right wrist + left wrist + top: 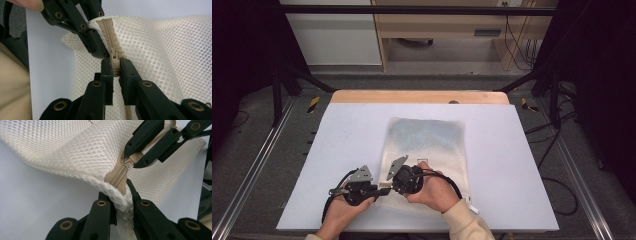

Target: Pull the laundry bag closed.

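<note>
Right claw [114,68] pinched zipper pull [114,65], left claw [121,200] clamped mesh bag's [75,150] corner (zipper running away from it).

You have one mesh bag [426,145] on one white table [347,130], and that bag carries one tan zipper [108,28] with one pull tab [115,65]. You hold two grippers: one left gripper [382,191] and one right gripper [115,67], each with two black jaws (four jaws in all). Each gripper bears one grey three-cornered plate, so you can count two plates from above. Two hands come in from the near edge, one to each gripper. One cable trails from each gripper, making two.
</note>
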A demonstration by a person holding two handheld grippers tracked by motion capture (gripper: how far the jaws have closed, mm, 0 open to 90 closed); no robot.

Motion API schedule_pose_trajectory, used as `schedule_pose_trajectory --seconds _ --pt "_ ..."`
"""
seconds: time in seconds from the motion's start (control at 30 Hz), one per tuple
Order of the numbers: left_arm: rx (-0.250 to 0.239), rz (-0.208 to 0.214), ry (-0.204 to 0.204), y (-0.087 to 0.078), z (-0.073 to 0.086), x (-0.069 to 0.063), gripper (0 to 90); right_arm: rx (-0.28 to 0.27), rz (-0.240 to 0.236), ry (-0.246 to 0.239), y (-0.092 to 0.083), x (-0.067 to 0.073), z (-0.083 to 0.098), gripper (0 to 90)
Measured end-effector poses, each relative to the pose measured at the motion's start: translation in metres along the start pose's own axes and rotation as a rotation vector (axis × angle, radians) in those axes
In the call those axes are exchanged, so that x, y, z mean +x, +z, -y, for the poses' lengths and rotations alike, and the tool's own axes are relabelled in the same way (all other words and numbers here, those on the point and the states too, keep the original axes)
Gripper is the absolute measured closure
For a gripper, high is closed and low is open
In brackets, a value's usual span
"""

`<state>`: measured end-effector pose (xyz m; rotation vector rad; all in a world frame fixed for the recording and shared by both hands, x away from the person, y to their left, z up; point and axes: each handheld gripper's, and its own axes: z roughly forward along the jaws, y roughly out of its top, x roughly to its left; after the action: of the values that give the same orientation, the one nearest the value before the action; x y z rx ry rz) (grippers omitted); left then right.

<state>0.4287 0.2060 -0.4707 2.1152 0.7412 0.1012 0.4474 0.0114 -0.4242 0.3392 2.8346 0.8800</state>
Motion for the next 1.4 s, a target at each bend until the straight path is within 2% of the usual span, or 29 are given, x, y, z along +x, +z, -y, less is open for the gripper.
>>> schedule_pose_trajectory --seconds 0.17,0.37,0.93,1.4 --pt "-0.004 0.002 0.001 0.000 0.000 -0.001 85.1 -0.008 0.000 0.003 -0.001 0.000 0.001 82.2" --pt "-0.009 0.001 0.004 -0.001 0.000 -0.001 85.1 0.009 0.003 -0.002 -0.001 -0.001 0.003 82.2" --pt "-0.012 0.010 0.014 -0.001 -0.001 -0.004 85.0 0.008 0.003 0.028 -0.006 -0.005 0.015 82.1" --pt "-0.030 0.013 0.001 -0.003 -0.001 -0.002 85.1 0.008 0.026 0.058 -0.015 -0.012 0.023 82.1"
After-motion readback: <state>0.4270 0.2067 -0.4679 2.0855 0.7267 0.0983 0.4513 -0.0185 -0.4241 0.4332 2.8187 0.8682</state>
